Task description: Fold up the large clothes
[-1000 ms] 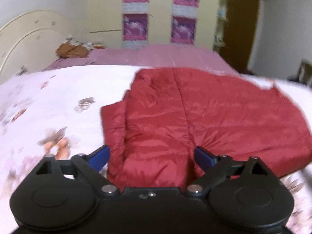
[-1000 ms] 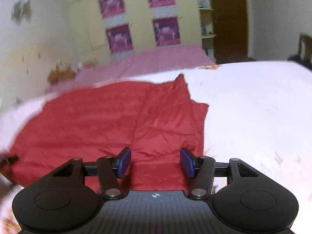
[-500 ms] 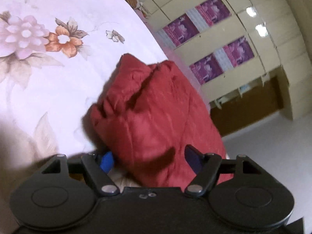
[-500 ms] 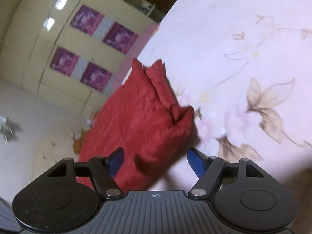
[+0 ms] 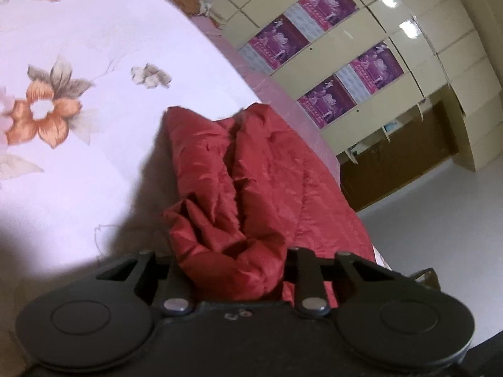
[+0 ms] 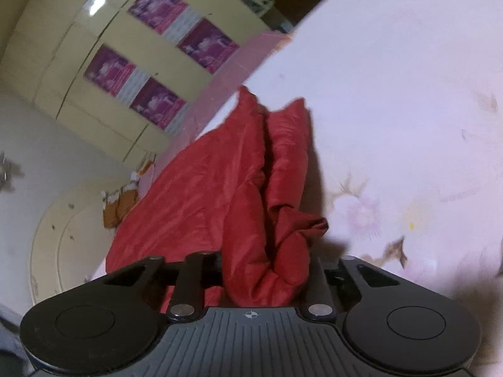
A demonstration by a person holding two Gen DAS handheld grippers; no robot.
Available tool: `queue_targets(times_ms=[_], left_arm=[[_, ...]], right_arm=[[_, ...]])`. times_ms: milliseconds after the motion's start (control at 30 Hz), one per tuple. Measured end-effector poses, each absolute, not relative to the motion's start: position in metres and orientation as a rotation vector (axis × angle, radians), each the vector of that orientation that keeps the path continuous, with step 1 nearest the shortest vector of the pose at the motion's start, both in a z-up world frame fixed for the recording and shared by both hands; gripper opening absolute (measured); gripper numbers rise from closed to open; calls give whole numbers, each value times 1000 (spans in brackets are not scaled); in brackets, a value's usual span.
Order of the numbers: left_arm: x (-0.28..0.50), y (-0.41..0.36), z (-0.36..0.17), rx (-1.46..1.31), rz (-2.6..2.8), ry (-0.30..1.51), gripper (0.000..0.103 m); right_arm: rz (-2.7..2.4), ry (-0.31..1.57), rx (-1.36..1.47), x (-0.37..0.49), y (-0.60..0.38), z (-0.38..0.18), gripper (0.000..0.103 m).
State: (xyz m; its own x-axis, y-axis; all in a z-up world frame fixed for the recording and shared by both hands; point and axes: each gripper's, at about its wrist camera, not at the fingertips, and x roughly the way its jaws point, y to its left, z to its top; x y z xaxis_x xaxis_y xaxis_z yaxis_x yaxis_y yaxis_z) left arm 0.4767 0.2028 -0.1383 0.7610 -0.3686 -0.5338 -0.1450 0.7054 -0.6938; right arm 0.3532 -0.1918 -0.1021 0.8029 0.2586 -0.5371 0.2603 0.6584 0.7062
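Observation:
A red quilted jacket (image 5: 267, 172) lies on a pale floral bedspread (image 5: 94, 94). In the left wrist view its bunched near edge fills the gap of my left gripper (image 5: 231, 264), whose jaws are closing and pinch the fabric; the pads are hidden by the cloth. The right wrist view shows the other near edge of the red jacket (image 6: 220, 188) gathered between the fingers of my right gripper (image 6: 267, 267), whose jaws are likewise closing and squeeze the folds. Both views are rolled sideways.
The floral bedspread (image 6: 408, 125) spreads wide beside the jacket in both views. A cream wardrobe (image 5: 393, 31) with purple posters stands beyond the bed, with a brown door beside it. A curved cream headboard (image 6: 56, 235) shows at the left.
Both grippers rolled sideways, sank to the jacket's near edge and closed from wide open onto bunched red fabric. The cloth is now gathered up between the fingers.

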Motion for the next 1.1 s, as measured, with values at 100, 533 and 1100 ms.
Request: queue_targets(times_ms=[100,533,1100], left_arm=[[462,199,-130,-771,-145,713,22],[327,173,-122,-760,-119,742,22],[244,173,-128,-765,-90,751,23]], right_arm=[[11,659,845,344,-190,-93,16],[56,717,818,223,-223,-87,16],[84,753,812,138,-250,-84,16]])
